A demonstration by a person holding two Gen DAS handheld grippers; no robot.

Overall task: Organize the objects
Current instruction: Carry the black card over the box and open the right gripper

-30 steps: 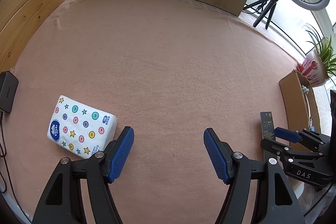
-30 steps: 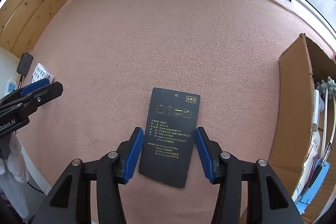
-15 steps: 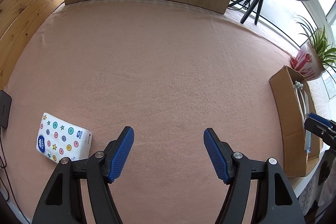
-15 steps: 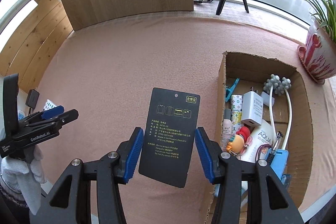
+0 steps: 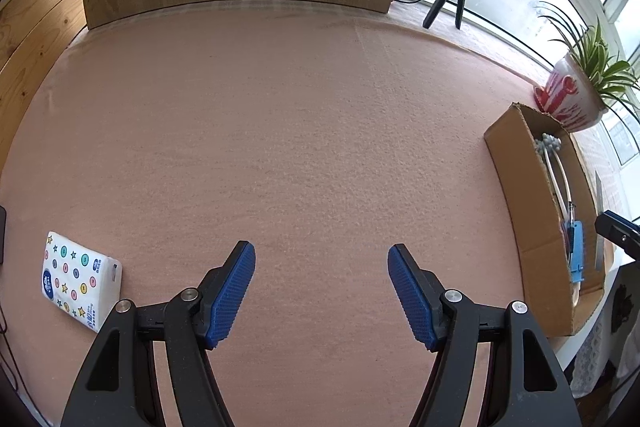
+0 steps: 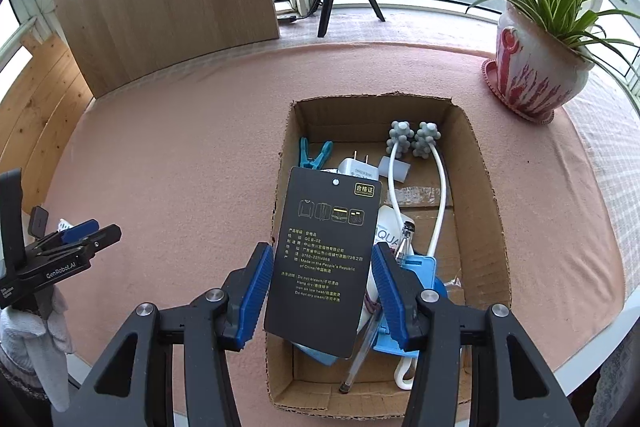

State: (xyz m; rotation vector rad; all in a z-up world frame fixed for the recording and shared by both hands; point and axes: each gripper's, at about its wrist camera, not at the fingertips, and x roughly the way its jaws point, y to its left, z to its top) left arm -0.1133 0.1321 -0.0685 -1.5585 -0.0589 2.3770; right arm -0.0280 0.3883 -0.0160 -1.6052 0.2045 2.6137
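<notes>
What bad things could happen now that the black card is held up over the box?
1. The right tongs pinch the black card only by its thin side edges, so it might slip or twist out.
2. The cardboard box is crowded, so the card could land leaning on the pen instead of lying flat.
3. The tissue pack lies far from the box; it could get forgotten.

One black tag (image 6: 326,259), one cardboard box (image 6: 486,211), one tissue pack (image 5: 78,281), one potted plant (image 6: 536,67), two grippers (image 5: 320,287) (image 6: 320,291)

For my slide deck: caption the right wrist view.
Right gripper holds a black garment tag above an open cardboard box of small household items.
</notes>
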